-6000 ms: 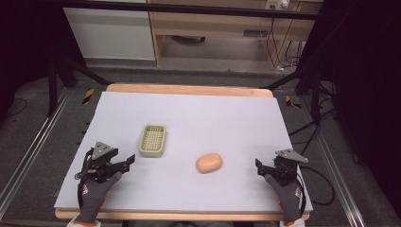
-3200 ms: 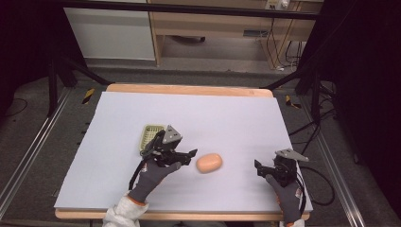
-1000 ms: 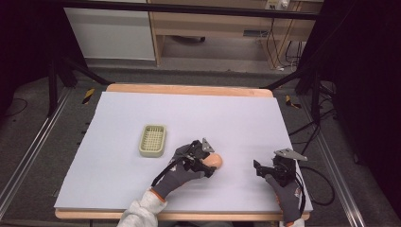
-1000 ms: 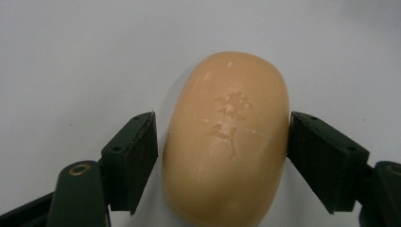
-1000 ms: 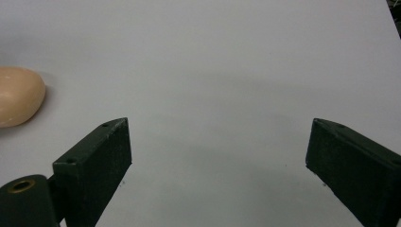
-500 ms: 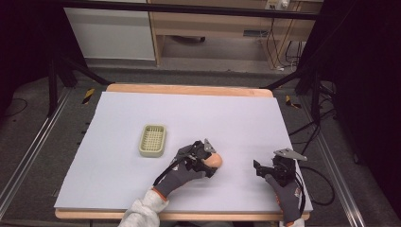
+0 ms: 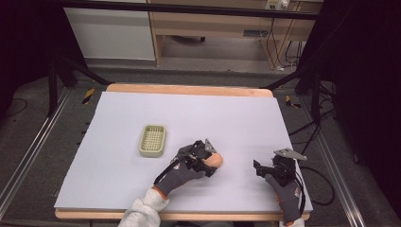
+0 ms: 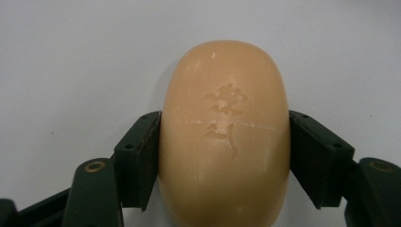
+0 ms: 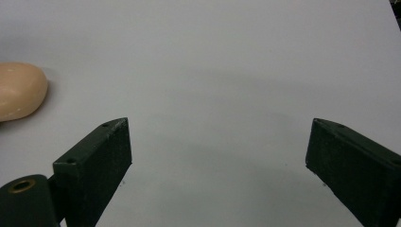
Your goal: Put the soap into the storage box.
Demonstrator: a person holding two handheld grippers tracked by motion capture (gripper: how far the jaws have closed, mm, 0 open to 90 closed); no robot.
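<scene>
Here the left claw pinches the soap mid-table.

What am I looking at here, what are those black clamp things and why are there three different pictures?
A person at a table holds a hand-operated two-jaw gripper in each gloved hand. One camera looks down from above; one more rides on each gripper, looking along its black jaws. On the pale table top lie a small slotted tray and a peach-coloured bar of soap. The left gripper has its jaws pressed against both sides of the soap. The right gripper rests apart with its jaws wide open, holding nothing.
</scene>
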